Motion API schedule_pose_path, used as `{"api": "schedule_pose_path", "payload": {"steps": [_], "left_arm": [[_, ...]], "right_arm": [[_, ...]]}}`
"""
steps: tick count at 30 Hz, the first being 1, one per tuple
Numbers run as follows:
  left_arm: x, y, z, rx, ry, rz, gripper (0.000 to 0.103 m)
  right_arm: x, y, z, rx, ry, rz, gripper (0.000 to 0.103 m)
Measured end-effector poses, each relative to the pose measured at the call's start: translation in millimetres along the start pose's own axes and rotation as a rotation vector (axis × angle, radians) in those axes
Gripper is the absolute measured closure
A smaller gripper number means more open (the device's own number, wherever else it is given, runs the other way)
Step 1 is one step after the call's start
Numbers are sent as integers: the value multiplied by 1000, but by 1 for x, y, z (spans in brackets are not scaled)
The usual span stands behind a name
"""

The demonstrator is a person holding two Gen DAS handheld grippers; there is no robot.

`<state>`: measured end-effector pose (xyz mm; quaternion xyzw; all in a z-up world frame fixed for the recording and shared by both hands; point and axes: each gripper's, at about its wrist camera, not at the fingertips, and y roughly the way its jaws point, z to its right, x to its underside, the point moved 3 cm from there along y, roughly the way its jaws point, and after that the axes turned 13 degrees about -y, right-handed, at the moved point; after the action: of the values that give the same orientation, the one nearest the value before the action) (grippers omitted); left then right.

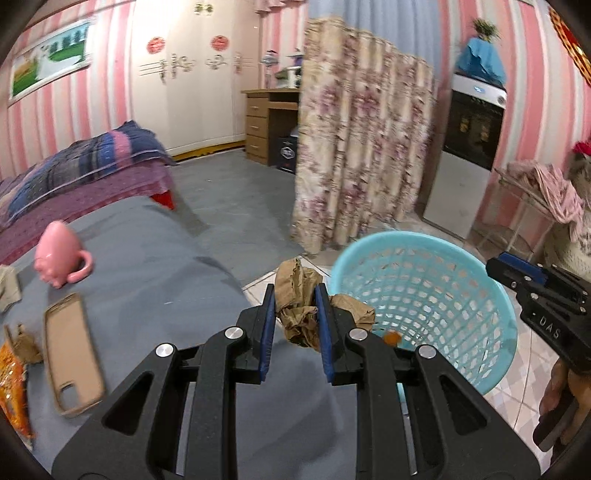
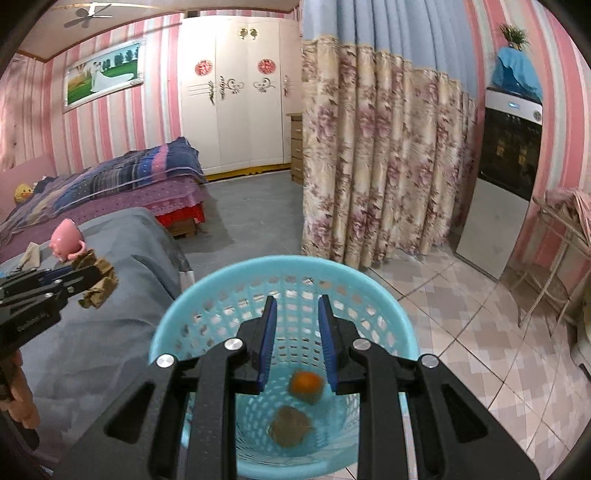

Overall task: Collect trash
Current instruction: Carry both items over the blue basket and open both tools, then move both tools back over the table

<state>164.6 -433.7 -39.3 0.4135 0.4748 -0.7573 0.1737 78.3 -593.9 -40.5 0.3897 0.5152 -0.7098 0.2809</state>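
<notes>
Left wrist: my left gripper (image 1: 295, 325) clenches crumpled brown paper (image 1: 299, 310) over bed edge, short of basket (image 1: 495, 295) rim | right gripper (image 2: 297, 332) empty, fingers apart, over basket | risk: early release drops paper on floor.

Two scraps (image 2: 299, 406) in basket (image 2: 177, 321)

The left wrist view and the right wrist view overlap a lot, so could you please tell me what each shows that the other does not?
Only the left wrist view shows the phone case and the orange wrapper on the grey bed. Only the right wrist view shows the brown wad at the basket's bottom, and the ceiling fan. Both show the blue basket, the pink mug, and the crumpled brown paper in the left gripper.
</notes>
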Motion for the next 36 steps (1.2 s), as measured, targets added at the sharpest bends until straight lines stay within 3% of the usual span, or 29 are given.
{"api": "schedule_pose_path", "payload": {"steps": [14, 16, 18, 23, 25, 26, 27, 36], "left_arm": [[-2, 39, 59, 83, 96, -56, 79], [-3, 41, 63, 84, 109, -55, 61], [-7, 38, 60, 59, 103, -32, 29], [-13, 35, 42, 21, 66, -20, 18], [-15, 28, 29, -13, 51, 2, 14], [-16, 25, 25, -22, 45, 9, 13], [-17, 21, 17, -33, 36, 18, 11], [-20, -24, -43, -111, -43, 70, 6]], "right_arm": [[19, 13, 26, 42, 48, -31, 83], [23, 13, 29, 50, 57, -39, 83], [25, 12, 30, 61, 59, -47, 83], [27, 12, 35, 76, 71, -54, 81], [27, 12, 34, 80, 75, -57, 63], [26, 12, 34, 82, 77, -53, 46], [25, 11, 32, 85, 82, -40, 37], [5, 11, -4, 72, 53, -11, 7]]}}
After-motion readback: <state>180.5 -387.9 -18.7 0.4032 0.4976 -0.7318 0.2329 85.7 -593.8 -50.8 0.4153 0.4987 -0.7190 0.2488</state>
